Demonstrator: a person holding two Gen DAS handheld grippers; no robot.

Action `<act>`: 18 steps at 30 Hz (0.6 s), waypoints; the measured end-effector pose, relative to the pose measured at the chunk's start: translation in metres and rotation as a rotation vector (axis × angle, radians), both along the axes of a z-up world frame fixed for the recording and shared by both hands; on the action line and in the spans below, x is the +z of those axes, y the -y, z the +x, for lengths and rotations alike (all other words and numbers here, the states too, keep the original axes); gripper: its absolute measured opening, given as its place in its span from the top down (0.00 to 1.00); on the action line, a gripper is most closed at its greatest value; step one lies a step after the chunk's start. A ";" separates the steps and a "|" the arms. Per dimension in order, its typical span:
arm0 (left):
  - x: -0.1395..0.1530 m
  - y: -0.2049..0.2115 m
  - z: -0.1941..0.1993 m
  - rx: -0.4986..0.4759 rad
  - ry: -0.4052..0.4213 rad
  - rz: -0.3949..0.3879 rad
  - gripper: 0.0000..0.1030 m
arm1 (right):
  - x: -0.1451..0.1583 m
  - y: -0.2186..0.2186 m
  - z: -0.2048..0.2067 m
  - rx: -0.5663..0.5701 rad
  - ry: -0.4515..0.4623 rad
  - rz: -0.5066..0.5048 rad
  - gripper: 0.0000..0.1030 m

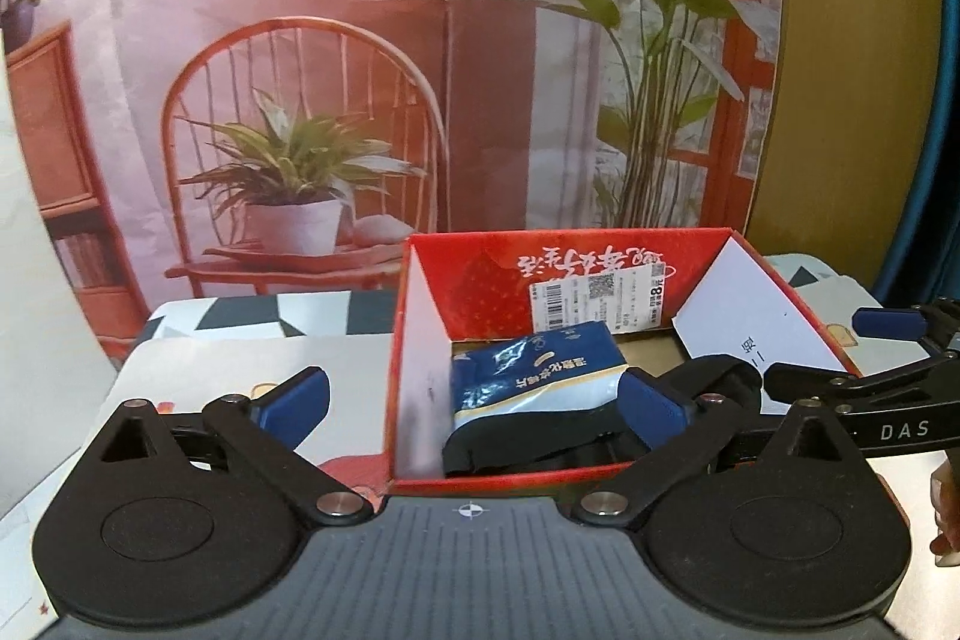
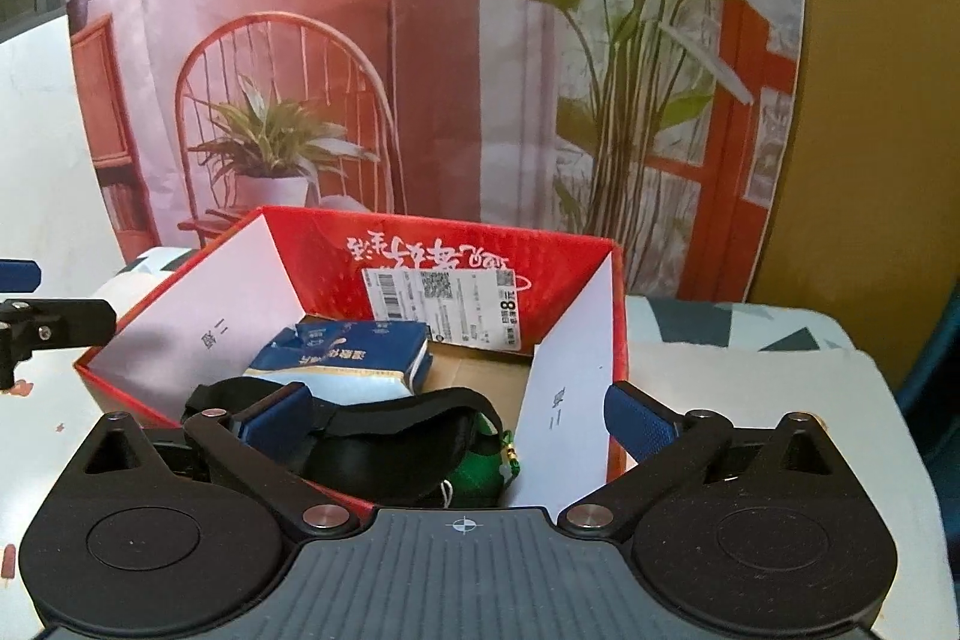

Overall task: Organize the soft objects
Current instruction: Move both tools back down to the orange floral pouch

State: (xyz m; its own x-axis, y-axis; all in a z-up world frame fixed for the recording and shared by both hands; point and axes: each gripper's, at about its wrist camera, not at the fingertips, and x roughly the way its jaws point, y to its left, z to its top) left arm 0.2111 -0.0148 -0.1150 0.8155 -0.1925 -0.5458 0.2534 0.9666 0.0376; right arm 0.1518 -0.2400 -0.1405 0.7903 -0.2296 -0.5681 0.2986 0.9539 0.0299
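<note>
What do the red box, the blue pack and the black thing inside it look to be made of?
Red box: likely cardboard, glossy red print outside, white inner walls, brown floor.
Blue pack: soft plastic film, judging by the sheen and crumpled corner.
Black thing: matte fabric, padded-looking, with straps; possibly an eye mask.

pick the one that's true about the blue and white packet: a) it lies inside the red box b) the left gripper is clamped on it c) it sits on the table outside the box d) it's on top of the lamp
a, the blue and white packet lies within the walls of the red box, beside the black eye mask, and both grippers are open.
</note>
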 end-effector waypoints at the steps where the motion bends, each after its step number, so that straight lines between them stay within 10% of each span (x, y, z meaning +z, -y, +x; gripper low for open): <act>1: 0.001 -0.002 -0.004 0.003 0.003 -0.002 0.00 | 0.001 -0.002 -0.003 0.000 0.003 -0.011 0.00; 18: -0.015 -0.021 -0.079 0.033 0.005 0.009 0.00 | -0.001 -0.046 -0.064 0.063 0.057 -0.034 0.00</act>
